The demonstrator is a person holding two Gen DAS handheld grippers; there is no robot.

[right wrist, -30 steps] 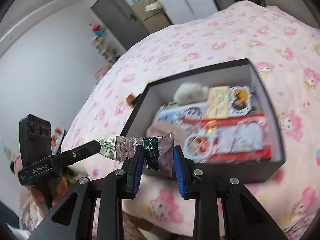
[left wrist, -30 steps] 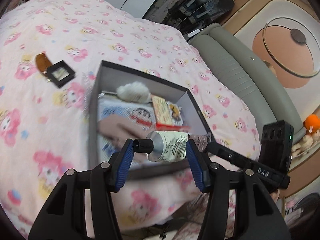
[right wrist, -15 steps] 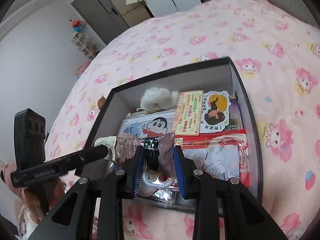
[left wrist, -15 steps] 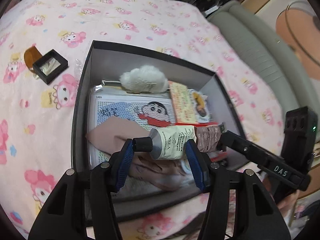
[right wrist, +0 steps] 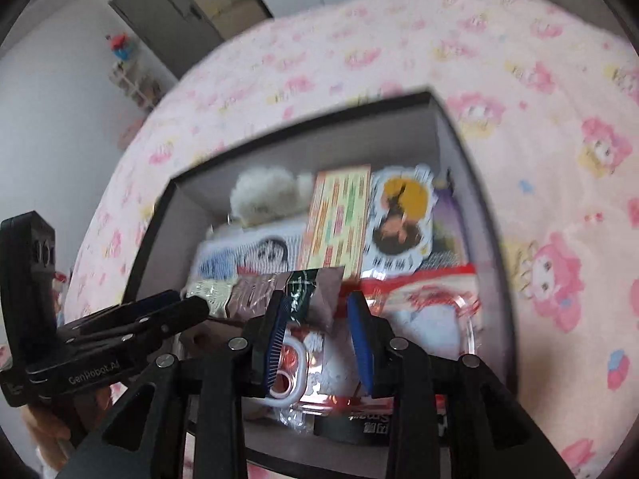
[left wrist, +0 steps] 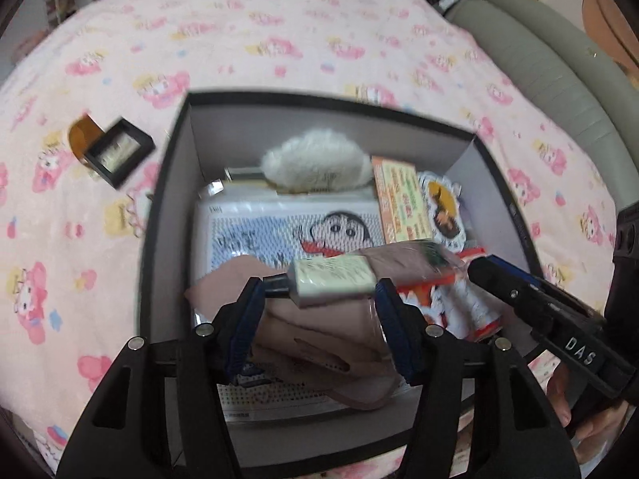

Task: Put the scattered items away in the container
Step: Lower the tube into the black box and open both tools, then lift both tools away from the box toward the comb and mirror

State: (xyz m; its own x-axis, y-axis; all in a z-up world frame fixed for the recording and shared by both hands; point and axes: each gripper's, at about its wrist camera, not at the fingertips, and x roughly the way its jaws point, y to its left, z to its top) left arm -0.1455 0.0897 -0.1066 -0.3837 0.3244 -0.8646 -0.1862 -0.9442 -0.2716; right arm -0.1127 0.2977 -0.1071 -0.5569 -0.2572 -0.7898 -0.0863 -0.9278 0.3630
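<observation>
A black box [left wrist: 167,183] with grey inner walls sits on the pink bedspread and holds several items: a white fluffy thing [left wrist: 315,163], a cartoon pad [left wrist: 287,235], cards and a pink cloth [left wrist: 319,339]. A cream and brown tube [left wrist: 339,279] lies crosswise over the box between the fingers of my left gripper [left wrist: 319,295], which looks shut on its cap end. My right gripper [right wrist: 317,311] has its jaws apart, and the tube's crimped end [right wrist: 315,291] lies loose between them. The box also shows in the right wrist view [right wrist: 475,207].
A small black framed case [left wrist: 118,151] and an amber piece [left wrist: 80,137] lie on the bedspread [left wrist: 279,40] left of the box. A grey padded sofa edge [left wrist: 559,80] runs along the right. Grey cabinet doors [right wrist: 167,12] stand behind the bed.
Both grippers have moved forward and down over the box with the tube. The right gripper's jaws have opened off the tube's crimped end.
</observation>
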